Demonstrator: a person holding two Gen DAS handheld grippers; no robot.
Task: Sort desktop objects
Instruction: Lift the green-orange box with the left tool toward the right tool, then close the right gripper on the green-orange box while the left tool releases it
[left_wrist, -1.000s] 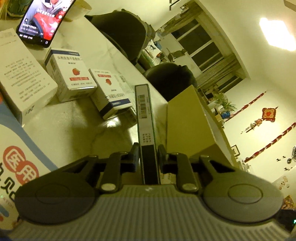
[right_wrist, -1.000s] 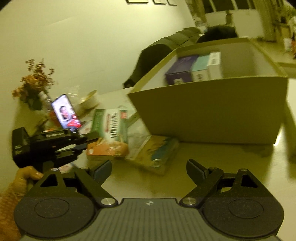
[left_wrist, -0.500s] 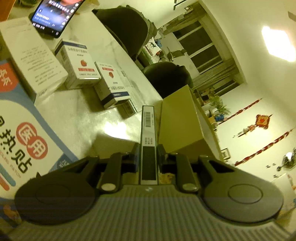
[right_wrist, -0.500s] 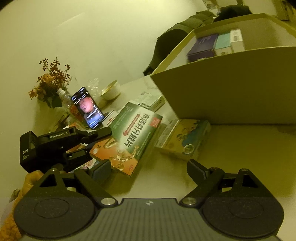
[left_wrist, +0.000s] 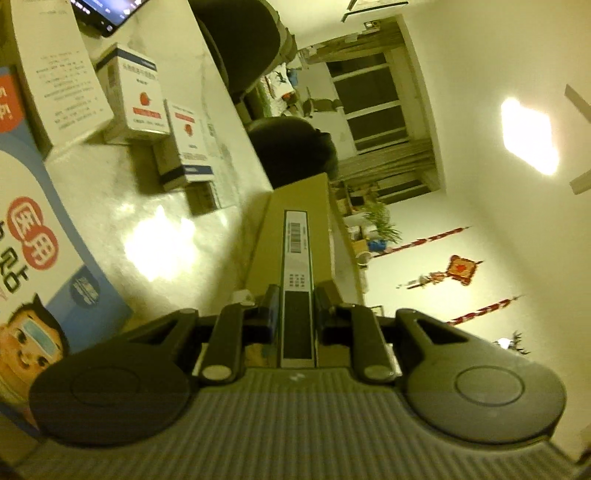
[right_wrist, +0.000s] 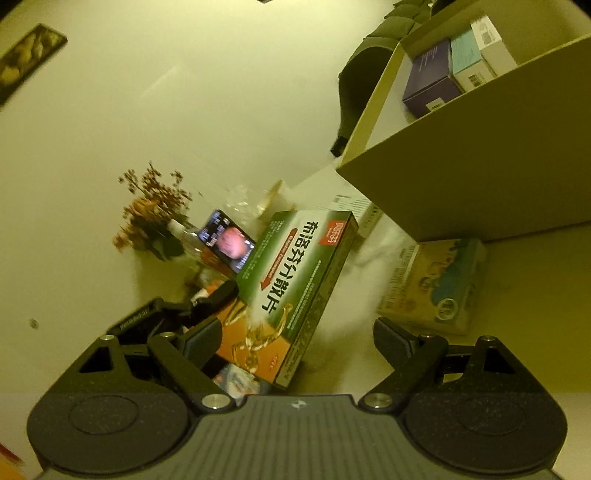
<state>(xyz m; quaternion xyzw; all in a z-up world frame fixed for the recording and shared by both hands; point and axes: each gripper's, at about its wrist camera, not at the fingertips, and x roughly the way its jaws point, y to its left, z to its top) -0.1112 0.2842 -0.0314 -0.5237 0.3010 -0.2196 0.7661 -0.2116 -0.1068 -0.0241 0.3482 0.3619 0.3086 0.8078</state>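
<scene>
Meanwhile, the left gripper (left_wrist: 295, 306) pinches one thin barcoded box (left_wrist: 295, 258) edge-on; the right gripper (right_wrist: 295, 332) gapes over one green medicine box (right_wrist: 295, 280). Three boxes (right_wrist: 454, 66) stand inside the cardboard box (right_wrist: 480, 158), its far side cut off.

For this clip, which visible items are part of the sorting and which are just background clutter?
Job: green medicine box in left gripper; cardboard box; yellow box; two white boxes; open right gripper.
Lying about: phone, dried flowers, chairs.

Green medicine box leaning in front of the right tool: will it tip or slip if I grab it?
Probably light and fairly stiff: the green box is thin printed card. It rests tilted on other packs, so a nudge may slide or topple it. The glossy faces could slip between the open right tool.
</scene>
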